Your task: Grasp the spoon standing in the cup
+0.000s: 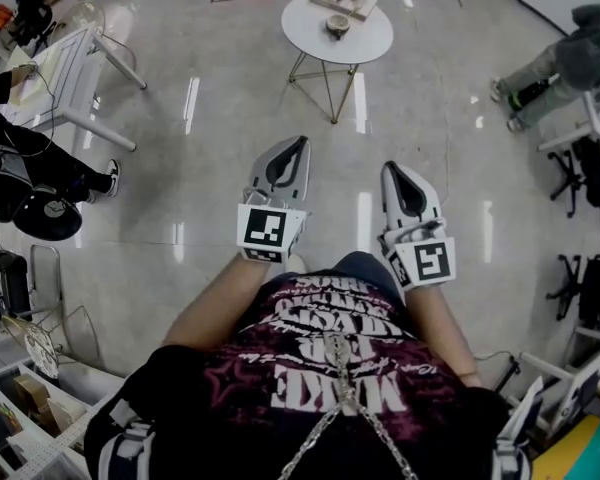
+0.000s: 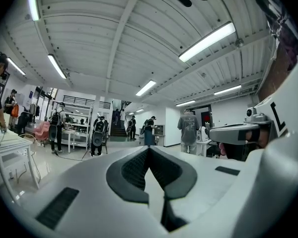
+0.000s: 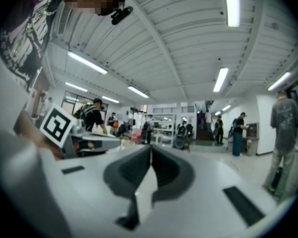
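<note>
Printed shirt point(image 1: 330, 368) in foreground; left gripper point(image 1: 298, 146) and right gripper point(image 1: 393, 170) level, jaws closed, empty; cup point(image 1: 337, 26) on round table point(image 1: 365, 40) well ahead, spoon too small to discern; advisable: approach, then open one gripper before reaching.

Head view, looking down the person's front.

- Shirt print point(image 1: 332, 376): white block letters on dark red, upside down from here. The lowest line reads "MAKE". The lines stacked above it are warped by folds, possibly "HIP", not certain.
- Left marker cube point(image 1: 263, 230) on the left gripper point(image 1: 302, 141) and right marker cube point(image 1: 432, 262) on the right gripper point(image 1: 388, 166): black-and-white square codes, no letters or numbers.
</note>
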`<move>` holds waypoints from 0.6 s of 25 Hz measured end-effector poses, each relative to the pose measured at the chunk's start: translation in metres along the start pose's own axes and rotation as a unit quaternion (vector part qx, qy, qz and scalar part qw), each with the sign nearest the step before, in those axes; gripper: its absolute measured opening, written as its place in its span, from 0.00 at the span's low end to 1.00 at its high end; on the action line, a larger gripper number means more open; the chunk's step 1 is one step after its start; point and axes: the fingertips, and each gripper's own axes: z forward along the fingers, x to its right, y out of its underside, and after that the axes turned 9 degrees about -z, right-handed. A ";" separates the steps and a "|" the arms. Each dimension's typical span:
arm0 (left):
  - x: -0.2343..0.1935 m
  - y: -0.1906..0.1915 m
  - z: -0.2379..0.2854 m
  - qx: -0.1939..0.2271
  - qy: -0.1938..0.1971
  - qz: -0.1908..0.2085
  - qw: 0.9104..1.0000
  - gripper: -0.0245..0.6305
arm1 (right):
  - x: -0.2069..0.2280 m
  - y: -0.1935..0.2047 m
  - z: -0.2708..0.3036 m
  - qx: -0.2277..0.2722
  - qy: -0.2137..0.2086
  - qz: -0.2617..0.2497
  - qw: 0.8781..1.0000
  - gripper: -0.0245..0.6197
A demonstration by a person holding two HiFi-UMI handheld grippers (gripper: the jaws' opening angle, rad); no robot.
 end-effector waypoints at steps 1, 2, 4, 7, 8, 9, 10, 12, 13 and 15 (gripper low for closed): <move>-0.003 0.002 0.000 -0.001 0.001 -0.002 1.000 0.07 | -0.002 0.001 0.000 -0.002 0.001 -0.001 1.000 0.09; -0.006 0.004 0.001 -0.002 0.001 -0.005 1.000 0.07 | -0.003 0.003 0.001 -0.005 0.002 -0.002 1.000 0.09; -0.013 0.007 0.002 -0.006 -0.001 -0.014 1.000 0.07 | -0.002 0.005 0.004 -0.013 0.003 -0.003 1.000 0.09; -0.019 0.006 0.006 -0.005 -0.005 -0.018 1.000 0.07 | 0.007 0.002 0.011 -0.014 0.008 -0.001 1.000 0.09; -0.020 0.005 0.009 -0.004 -0.006 -0.020 1.000 0.07 | 0.010 0.001 0.013 -0.014 0.009 -0.001 1.000 0.09; -0.021 0.006 0.012 -0.004 -0.008 -0.023 1.000 0.07 | 0.013 0.002 0.015 -0.014 0.008 0.000 1.000 0.09; -0.021 0.008 0.014 -0.006 -0.009 -0.025 1.000 0.07 | 0.015 0.004 0.017 -0.016 0.006 0.002 1.000 0.09; -0.021 0.015 0.020 -0.012 -0.013 -0.026 0.999 0.07 | 0.018 0.012 0.020 -0.021 0.000 0.006 1.000 0.09; -0.022 0.019 0.024 -0.016 -0.016 -0.027 0.999 0.07 | 0.019 0.017 0.023 -0.024 -0.004 0.008 1.000 0.09; -0.026 0.025 0.032 -0.025 -0.020 -0.029 0.999 0.07 | 0.023 0.026 0.031 -0.030 -0.009 0.013 0.999 0.09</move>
